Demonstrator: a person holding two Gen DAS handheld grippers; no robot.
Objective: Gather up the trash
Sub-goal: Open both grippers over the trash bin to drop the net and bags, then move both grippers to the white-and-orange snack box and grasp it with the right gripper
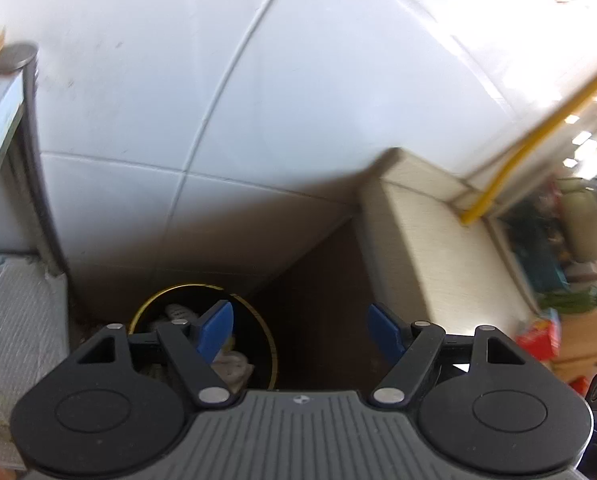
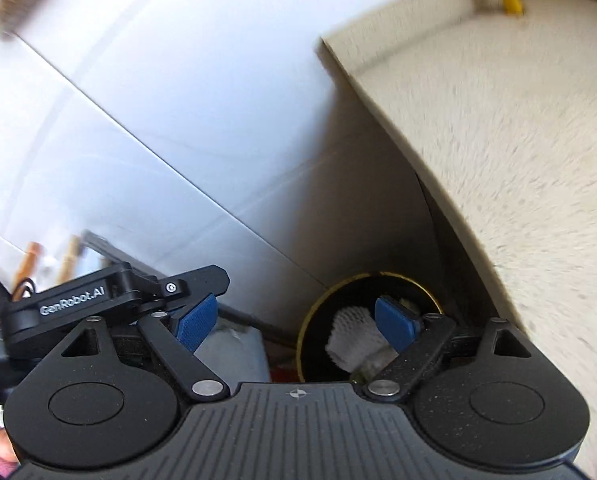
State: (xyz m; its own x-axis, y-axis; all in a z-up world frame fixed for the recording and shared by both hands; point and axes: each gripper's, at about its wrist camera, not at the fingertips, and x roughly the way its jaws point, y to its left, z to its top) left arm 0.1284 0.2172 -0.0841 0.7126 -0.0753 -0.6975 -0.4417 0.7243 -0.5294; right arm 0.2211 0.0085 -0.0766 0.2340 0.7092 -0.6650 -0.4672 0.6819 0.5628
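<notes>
A round black trash bin with a gold rim point(image 1: 268, 340) stands on the dark floor in a corner below both grippers. White crumpled trash point(image 1: 234, 366) lies inside it. In the right wrist view the bin point(image 2: 310, 328) holds a white ribbed foam piece point(image 2: 352, 340). My left gripper point(image 1: 300, 330) is open and empty, its left finger over the bin. My right gripper point(image 2: 296, 326) is open and empty, its right finger over the bin mouth. The left gripper's body point(image 2: 110, 294) shows at the left of the right wrist view.
A white tiled wall point(image 1: 202, 100) rises behind the bin. A beige countertop point(image 2: 498, 140) overhangs the bin on the right, with a yellow pipe point(image 1: 510, 152) behind it. A metal-edged unit point(image 1: 30, 168) stands at left. Coloured items point(image 1: 538, 332) lie far right.
</notes>
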